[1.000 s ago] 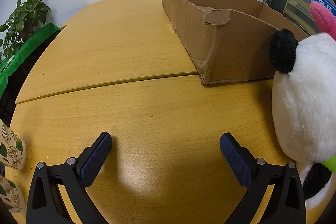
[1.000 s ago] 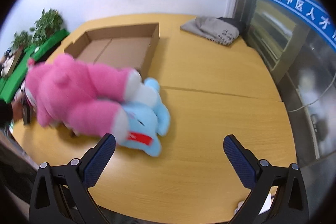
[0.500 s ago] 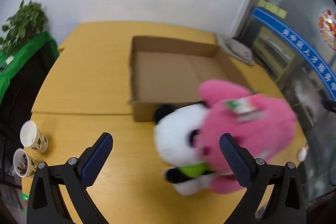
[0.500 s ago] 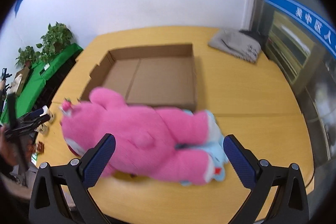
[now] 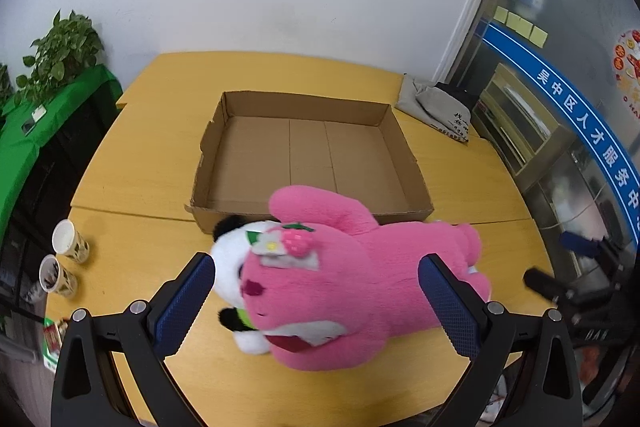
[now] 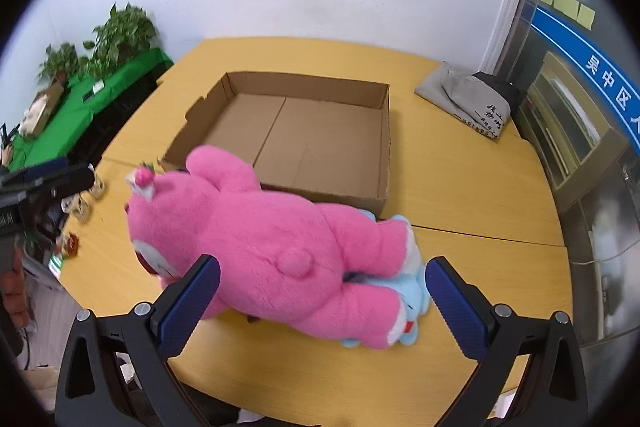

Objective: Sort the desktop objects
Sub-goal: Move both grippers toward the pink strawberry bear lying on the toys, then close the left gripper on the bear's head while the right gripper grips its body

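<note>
The wooden table (image 5: pixel 132 163) fills the lower half of both views, and the shallow cardboard box (image 5: pixel 308 155) sits at the frame centre with nothing in it, so by my reading the sorting has barely begun. Just below the box, the pink plush bear (image 5: pixel 352 279) lies on its side across the middle of the left wrist view, its body also filling the centre of the right wrist view (image 6: pixel 280 247). It rests against the box's near wall and partly covers two smaller toys: the panda plush (image 5: pixel 232 259) at its head, left of centre, and the blue plush (image 6: pixel 408 291) under its legs, lower right of centre in the right wrist view. All three are outside the box and, I judge, remain to be placed.

The left gripper (image 5: pixel 316 299) hovers spread wide with the bear's head between its fingers, grasping nothing. The right gripper (image 6: pixel 322 299) is likewise spread, framing the bear's back and holding nothing.

Two paper cups (image 5: pixel 66 259) stand at the left edge, and a folded grey cloth (image 5: pixel 440 107) lies upper right of the box
</note>
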The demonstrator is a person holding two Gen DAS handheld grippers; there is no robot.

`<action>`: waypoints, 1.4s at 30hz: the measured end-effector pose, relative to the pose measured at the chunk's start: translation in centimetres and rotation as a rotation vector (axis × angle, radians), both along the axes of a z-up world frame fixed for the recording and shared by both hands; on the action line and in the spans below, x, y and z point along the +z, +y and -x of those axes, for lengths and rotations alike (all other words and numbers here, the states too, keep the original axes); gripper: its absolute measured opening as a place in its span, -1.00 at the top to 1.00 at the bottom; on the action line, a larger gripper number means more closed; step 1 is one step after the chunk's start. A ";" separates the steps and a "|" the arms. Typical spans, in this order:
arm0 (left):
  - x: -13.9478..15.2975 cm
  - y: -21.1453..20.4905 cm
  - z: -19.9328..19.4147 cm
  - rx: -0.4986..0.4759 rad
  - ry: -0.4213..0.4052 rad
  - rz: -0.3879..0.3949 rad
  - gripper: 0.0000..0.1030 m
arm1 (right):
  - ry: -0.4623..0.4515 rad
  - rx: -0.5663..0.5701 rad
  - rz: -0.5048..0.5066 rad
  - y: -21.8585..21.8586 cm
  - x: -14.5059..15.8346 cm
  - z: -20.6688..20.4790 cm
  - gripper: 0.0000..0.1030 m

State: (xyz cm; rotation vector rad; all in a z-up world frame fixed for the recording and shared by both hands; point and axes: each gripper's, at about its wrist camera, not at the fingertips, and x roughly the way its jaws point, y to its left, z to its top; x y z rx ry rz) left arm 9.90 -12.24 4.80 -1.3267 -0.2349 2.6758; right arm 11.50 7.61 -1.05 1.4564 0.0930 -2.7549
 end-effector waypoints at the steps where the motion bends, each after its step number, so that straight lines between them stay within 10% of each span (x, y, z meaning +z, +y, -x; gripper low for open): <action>1: 0.0 0.8 0.0 0.010 -0.009 -0.001 -1.00 | -0.001 0.015 -0.006 0.1 -0.1 -0.2 -0.99; 16: 0.0 5.6 -2.2 0.063 -0.070 0.121 -1.00 | 0.002 0.116 0.032 0.7 -0.8 -1.8 -0.99; 42: -5.7 -1.4 3.7 -0.129 -0.164 -0.006 -1.00 | -0.109 -0.008 -0.039 -6.1 -1.8 0.7 -0.99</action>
